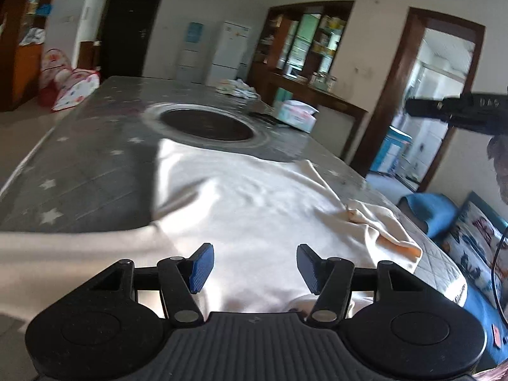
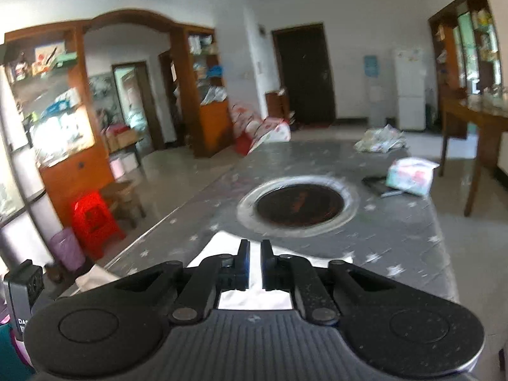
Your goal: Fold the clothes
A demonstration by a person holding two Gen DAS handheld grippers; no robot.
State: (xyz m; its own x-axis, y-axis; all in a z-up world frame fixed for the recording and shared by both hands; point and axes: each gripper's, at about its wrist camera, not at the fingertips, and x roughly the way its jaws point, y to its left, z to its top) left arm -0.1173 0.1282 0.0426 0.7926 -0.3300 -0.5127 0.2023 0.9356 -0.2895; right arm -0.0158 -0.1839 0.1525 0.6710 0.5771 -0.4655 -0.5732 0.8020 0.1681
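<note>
A cream garment (image 1: 241, 203) lies spread on the star-patterned bench (image 1: 79, 171), directly ahead of and below the left gripper (image 1: 255, 268), whose blue-padded jaws stand spread apart with nothing between them, hanging just above the cloth without touching it. The folding looks barely begun, or between folds: the main panel lies fairly flat, but to the right of the left jaws a loose flap with an orange trim (image 1: 397, 244) sits rumpled near the bench edge, and a band of cloth trails off to their left, so smoothing and at least one further fold appear to remain. The garment's long axis seems to run away from the left jaws toward the round dark opening (image 1: 206, 123) set in the bench, its far edge stopping just short of that ring; which end is the collar cannot be told. In the right wrist view, the right gripper (image 2: 254, 266) has its jaws pressed nearly together, a slim gap showing white cloth beneath; whether they pinch any fabric cannot be told. A tissue pack (image 2: 409, 176) and a crumpled heap (image 2: 381, 139) sit well beyond the ring, far from both sets of jaws.
</note>
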